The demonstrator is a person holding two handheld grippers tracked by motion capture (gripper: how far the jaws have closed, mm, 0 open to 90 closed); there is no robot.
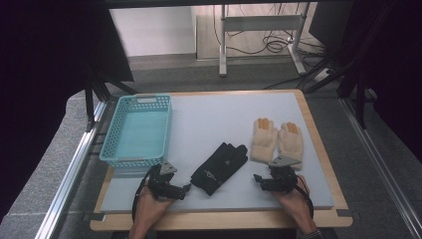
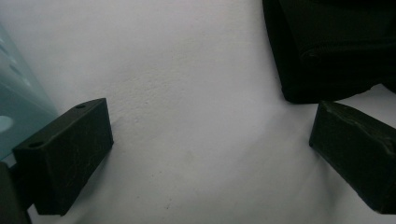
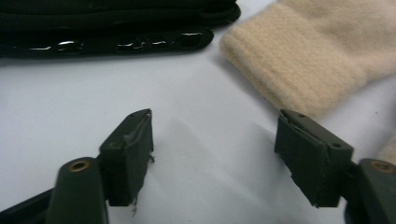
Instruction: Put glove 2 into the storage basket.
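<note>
Right claw: jaws stand wide apart with bare worktop between them and nothing held; in the right gripper view the ribbed cuff of the cream glove lies just beyond the right-hand jaw, apart from it.
Left claw: jaws wide apart, nothing between the pads; in the left gripper view the cuff edge of the black glove lies just past the right-hand jaw, apart from it.
Hands: right hand and left hand enter from the near edge, each holding its tool low over the worktop.
Pair of black fabric gloves: stacked flat near the middle of the worktop, between the two claws, cuff toward the left claw, fingers pointing away.
Pair of cream knitted gloves with orange fingertips: side by side, flat, just beyond the right claw, fingers pointing away.
Light blue perforated plastic basket: at the left side, beyond the left claw; its wall shows at the left edge of the left gripper view.
Pale grey worktop with wooden border: carries all items.
</note>
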